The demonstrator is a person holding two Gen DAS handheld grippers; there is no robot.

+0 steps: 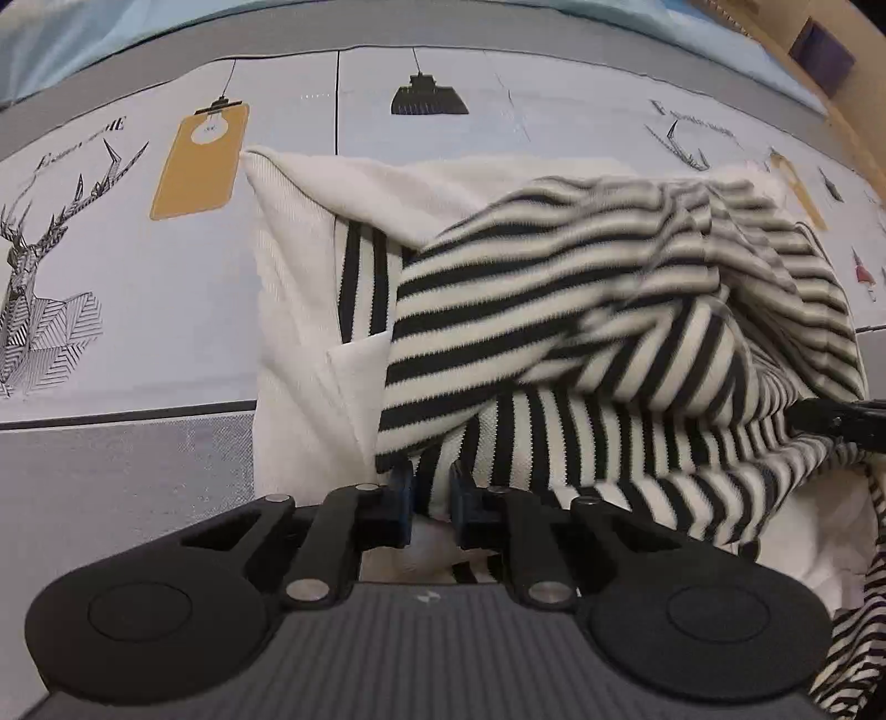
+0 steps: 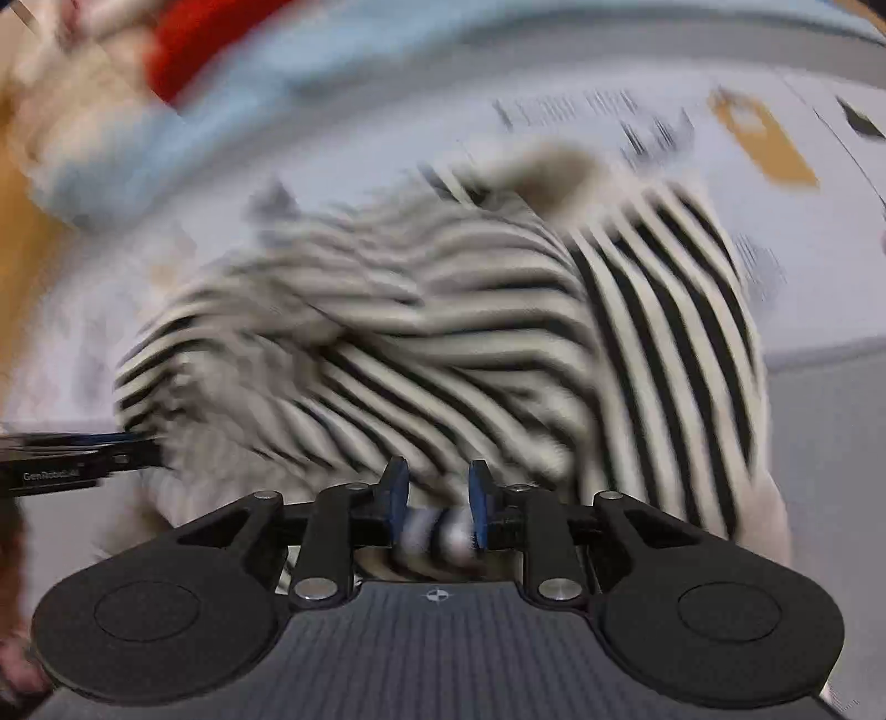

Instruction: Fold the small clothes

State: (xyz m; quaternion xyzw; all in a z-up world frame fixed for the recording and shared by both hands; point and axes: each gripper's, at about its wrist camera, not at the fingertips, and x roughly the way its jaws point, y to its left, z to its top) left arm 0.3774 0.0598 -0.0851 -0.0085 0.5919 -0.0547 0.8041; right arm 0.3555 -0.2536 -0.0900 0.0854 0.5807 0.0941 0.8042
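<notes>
A small black-and-white striped garment (image 1: pixel 554 310) with plain white parts lies bunched on a printed sheet (image 1: pixel 138 277). My left gripper (image 1: pixel 432 493) points down at its near edge, and striped and white cloth is pinched between the blue pads. The right gripper (image 1: pixel 836 423) reaches into the cloth from the right edge. In the blurred right wrist view the striped garment (image 2: pixel 443 332) fills the middle. My right gripper (image 2: pixel 437 487) has a roll of striped cloth spanning the gap between its pads. The left gripper (image 2: pixel 83 459) enters from the left.
The sheet carries prints of a deer (image 1: pixel 39 288), a yellow tag (image 1: pixel 199 160) and a black lamp (image 1: pixel 429 97). A light blue blanket (image 1: pixel 66 44) lies beyond it. Something red (image 2: pixel 205 44) shows blurred at the top left, and a hand (image 2: pixel 16 675) sits at the lower left.
</notes>
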